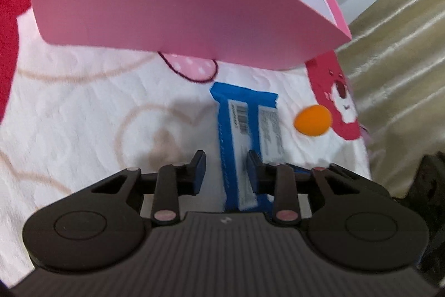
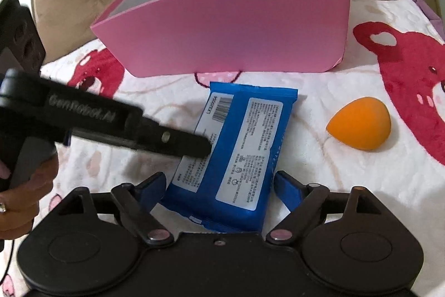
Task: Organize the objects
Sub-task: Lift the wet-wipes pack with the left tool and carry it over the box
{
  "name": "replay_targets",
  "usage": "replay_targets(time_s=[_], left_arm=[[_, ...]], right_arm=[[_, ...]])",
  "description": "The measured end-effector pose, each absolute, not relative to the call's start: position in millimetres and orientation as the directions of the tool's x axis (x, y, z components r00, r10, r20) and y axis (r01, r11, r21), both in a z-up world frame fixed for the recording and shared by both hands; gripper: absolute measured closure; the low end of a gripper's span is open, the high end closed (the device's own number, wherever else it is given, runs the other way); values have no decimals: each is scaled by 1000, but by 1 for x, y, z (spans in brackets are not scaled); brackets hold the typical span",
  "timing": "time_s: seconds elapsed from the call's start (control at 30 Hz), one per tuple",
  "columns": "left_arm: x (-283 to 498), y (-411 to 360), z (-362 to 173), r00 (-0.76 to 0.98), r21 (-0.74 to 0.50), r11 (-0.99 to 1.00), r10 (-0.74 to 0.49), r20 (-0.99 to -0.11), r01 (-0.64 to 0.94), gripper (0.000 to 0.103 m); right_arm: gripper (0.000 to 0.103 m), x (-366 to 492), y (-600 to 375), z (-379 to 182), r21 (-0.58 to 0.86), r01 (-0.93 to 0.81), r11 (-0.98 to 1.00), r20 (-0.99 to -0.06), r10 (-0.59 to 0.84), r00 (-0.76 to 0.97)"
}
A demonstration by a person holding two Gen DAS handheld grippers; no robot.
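both grippers fill the lower part of their own views. right gripper [image 2: 219, 185] has its blue-padded fingers spread wide, one on each side of the near end of the blue wipes pack [image 2: 236, 155], which lies flat in the middle of the frame with its white printed labels facing up; the pads sit just beside the pack's edges and seem not to press it, though the near end is hidden by the gripper body. left gripper [image 1: 226, 171] also has its fingers apart, over the same pack [image 1: 246, 141] in the centre of its blurred view, and from the right wrist it reaches in from the left edge [image 2: 194, 146] with its tip on the pack's left label.

going by size: the blanket [image 2: 319, 91], white with red bears, covers the whole surface. the pink box [image 2: 230, 29] stands in the upper middle, open on top with a white lining, just beyond the pack's far end; something green and dark shows inside. the orange sponge [image 2: 360, 127], teardrop shaped, rests on the blanket at right, apart from the pack.
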State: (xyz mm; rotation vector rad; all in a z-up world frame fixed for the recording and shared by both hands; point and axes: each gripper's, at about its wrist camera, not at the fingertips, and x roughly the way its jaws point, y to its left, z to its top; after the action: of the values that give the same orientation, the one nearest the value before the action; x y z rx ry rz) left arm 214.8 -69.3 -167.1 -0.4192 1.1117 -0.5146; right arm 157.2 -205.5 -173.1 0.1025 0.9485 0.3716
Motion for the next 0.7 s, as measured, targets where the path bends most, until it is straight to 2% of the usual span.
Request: replay_targets(time_s=[0.1,0.17,0.27,0.43,0.47,0.57,0.7], left_arm=[[213,-68,-168,362,-576,797,-598,-715,180,77],[212,-70,-170,359,-584,793,-603,-712,174,82],[214,-69,-173,354,-596,794,-596,-721,122,84],[204,-75,-170,382,-570,804,-586,-715,167,85],[201,-75,-170,382,-572,801,-591,-711,175,85],[193,-67,-176,370,-624,768,-628,-685,148,85],[181,-60,-176,359,-666,732,-665,-655,142,88]], right_arm=[[6,153,-198,-177,207,-294,933,-766,342,545],[3,152,-196,-181,186,-313,931,-760,338,555],[3,153,-196,-185,158,-336,929,-747,335,575],[13,152,-201,-179,168,-303,938,-758,319,568],[22,151,-202,-176,174,-294,940,-764,317,562],[29,147,-208,-171,208,-269,940,-768,327,550],[32,134,-206,-164,195,-299,934,-768,335,546]])
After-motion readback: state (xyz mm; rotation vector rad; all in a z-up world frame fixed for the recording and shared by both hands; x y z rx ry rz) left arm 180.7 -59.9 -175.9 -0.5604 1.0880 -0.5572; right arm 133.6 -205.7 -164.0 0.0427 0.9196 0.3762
